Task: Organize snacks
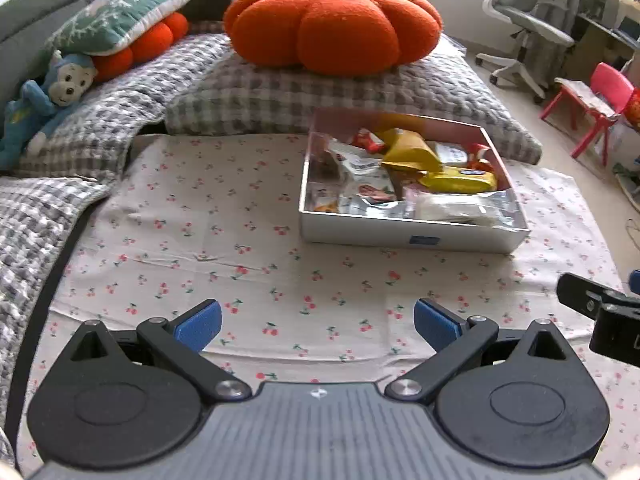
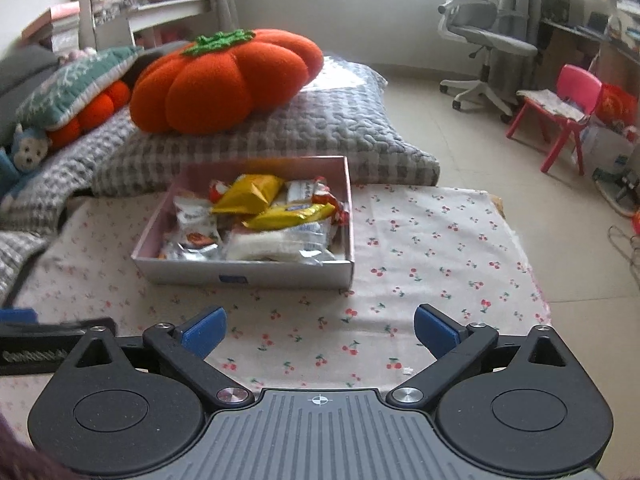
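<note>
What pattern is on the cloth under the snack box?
Small red cherries with green leaves on a pale cloth, clearest in the right wrist view, around the box.

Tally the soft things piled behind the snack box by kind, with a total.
Orange pumpkin cushions: 2, a large one on the checked pillow and a smaller one under the green one
Green patterned cushion: 1
Grey checked pillow: 1
Blue monkey toy: 1
Total: 5

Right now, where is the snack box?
In both wrist views the snack box sits on the cherry-print cloth, just before the grey checked cushion bearing the pumpkin pillow.
</note>
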